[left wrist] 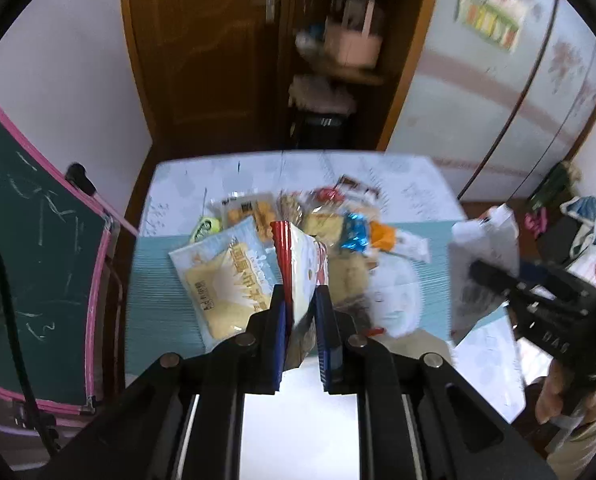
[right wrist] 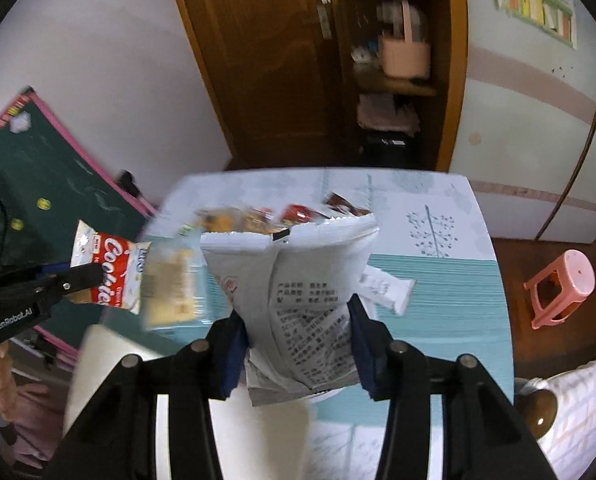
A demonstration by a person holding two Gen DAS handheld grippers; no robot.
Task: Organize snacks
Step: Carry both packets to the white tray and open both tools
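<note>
My left gripper (left wrist: 301, 296) is shut on a red and white cookies packet (left wrist: 299, 264), held edge-on above the table; the same packet shows in the right wrist view (right wrist: 112, 270) at the left. My right gripper (right wrist: 298, 312) is shut on a large white snack bag (right wrist: 298, 276) with printed text, held upright above the table; it shows blurred in the left wrist view (left wrist: 483, 256). A heap of mixed snack packets (left wrist: 337, 224) lies on the teal mat (left wrist: 158, 292), with a pale blue cracker bag (left wrist: 222, 280) at its left.
The table (right wrist: 437, 208) has a patterned cloth. A white container rim (right wrist: 106, 344) sits near the front. A chalkboard (left wrist: 38, 240) leans at the left. A wooden cabinet (left wrist: 218, 52) stands behind. A pink stool (right wrist: 561, 288) stands on the floor at the right.
</note>
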